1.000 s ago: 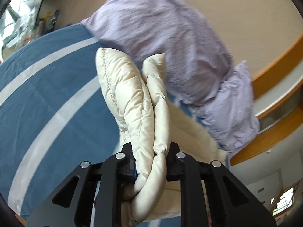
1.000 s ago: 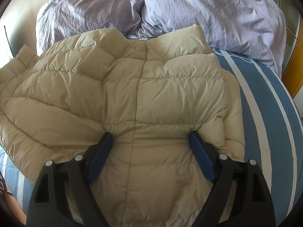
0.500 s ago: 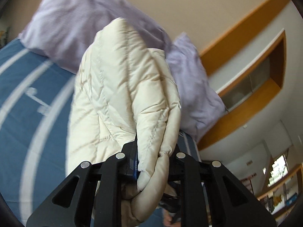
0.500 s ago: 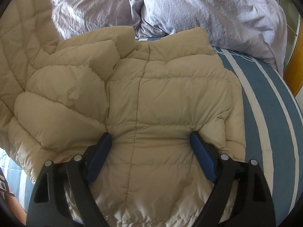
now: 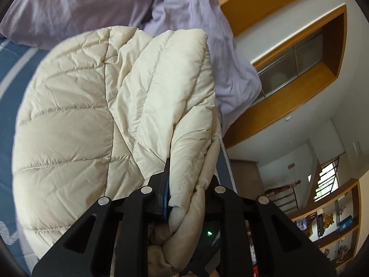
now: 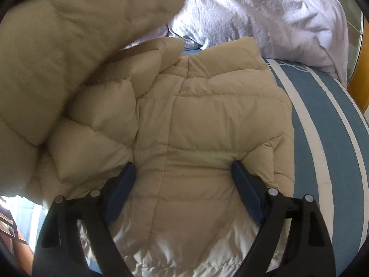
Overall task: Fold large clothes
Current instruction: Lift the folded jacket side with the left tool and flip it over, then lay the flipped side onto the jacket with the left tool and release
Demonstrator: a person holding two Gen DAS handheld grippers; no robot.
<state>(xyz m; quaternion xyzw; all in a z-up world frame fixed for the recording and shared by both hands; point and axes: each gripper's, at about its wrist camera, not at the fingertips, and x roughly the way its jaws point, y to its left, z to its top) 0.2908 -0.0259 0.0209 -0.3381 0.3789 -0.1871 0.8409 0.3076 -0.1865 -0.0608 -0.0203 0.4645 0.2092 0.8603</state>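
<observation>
A cream quilted down jacket (image 6: 207, 124) lies on the blue striped bed. My right gripper (image 6: 184, 173) is open, its blue pads pressed down on the jacket's body, one on each side. My left gripper (image 5: 186, 198) is shut on a bunched fold of the same jacket (image 5: 96, 115) and holds it lifted. In the right wrist view that lifted part (image 6: 57, 46) hangs blurred over the jacket's left side.
Two lilac pillows (image 6: 265, 16) lie at the head of the bed, also in the left wrist view (image 5: 80, 7). The blue bedspread with white stripes (image 6: 327, 120) shows at the right. A wooden window frame (image 5: 288, 80) and shelves are beyond the bed.
My left gripper has carried its fold of the jacket up and across over the jacket's body. My right gripper has stayed pressed on the jacket.
</observation>
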